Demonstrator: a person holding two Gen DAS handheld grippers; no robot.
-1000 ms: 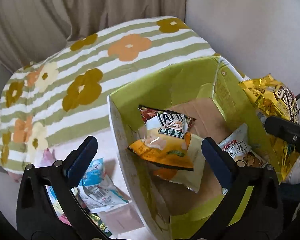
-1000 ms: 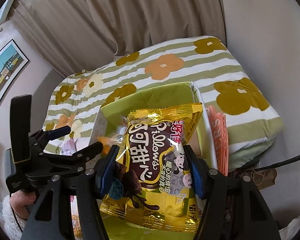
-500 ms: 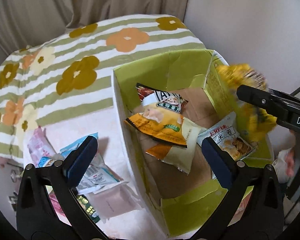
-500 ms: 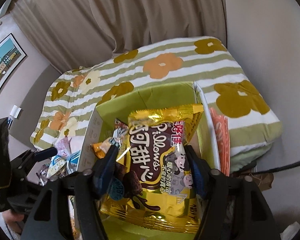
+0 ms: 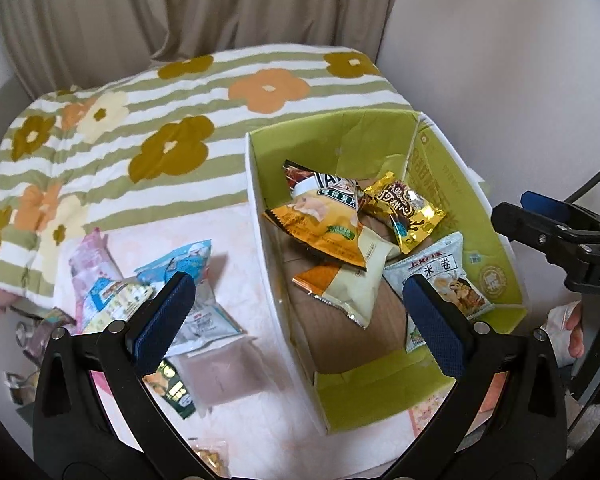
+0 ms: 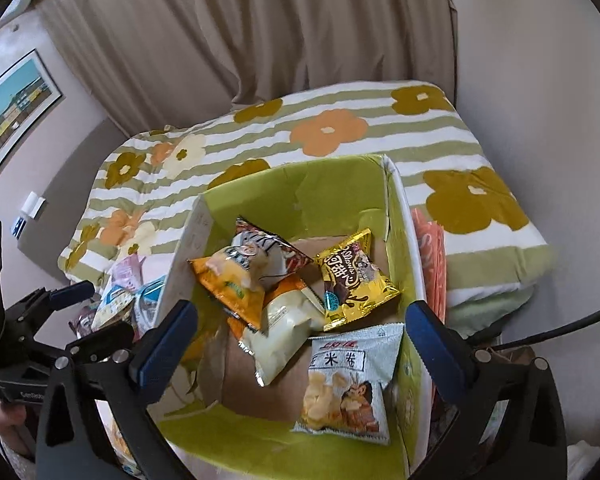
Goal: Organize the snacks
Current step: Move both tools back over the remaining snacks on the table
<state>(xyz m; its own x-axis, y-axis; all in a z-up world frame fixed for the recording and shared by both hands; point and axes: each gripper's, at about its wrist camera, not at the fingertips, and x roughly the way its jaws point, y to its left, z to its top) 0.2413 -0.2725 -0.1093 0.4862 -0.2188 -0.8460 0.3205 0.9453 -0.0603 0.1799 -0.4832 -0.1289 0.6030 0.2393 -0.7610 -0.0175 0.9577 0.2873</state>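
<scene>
A green-lined cardboard box (image 5: 340, 140) (image 6: 340, 192) stands on the bed and holds several snack bags. A gold chocolate-pillow packet (image 5: 404, 212) (image 6: 352, 280) lies loose inside it, next to an orange chip bag (image 5: 320, 220) and a white rice-roll packet (image 6: 348, 380). My right gripper (image 6: 302, 320) hovers over the box with its jaws opening and nothing between them. My left gripper (image 5: 296, 304) is open and empty above the box's left wall. Loose snack packets (image 5: 172, 280) lie on a pink cloth left of the box.
A striped floral quilt (image 5: 140, 120) covers the bed behind the box, with curtains and a wall beyond. Orange packets (image 6: 432, 264) are wedged against the box's right side. A framed picture (image 6: 12, 120) hangs at left. The right gripper (image 5: 540, 216) reaches in from the right.
The right gripper's jaws spread and let go of the gold packet, which dropped into the box. The left gripper shifted left, bringing more of the loose snacks into view.
</scene>
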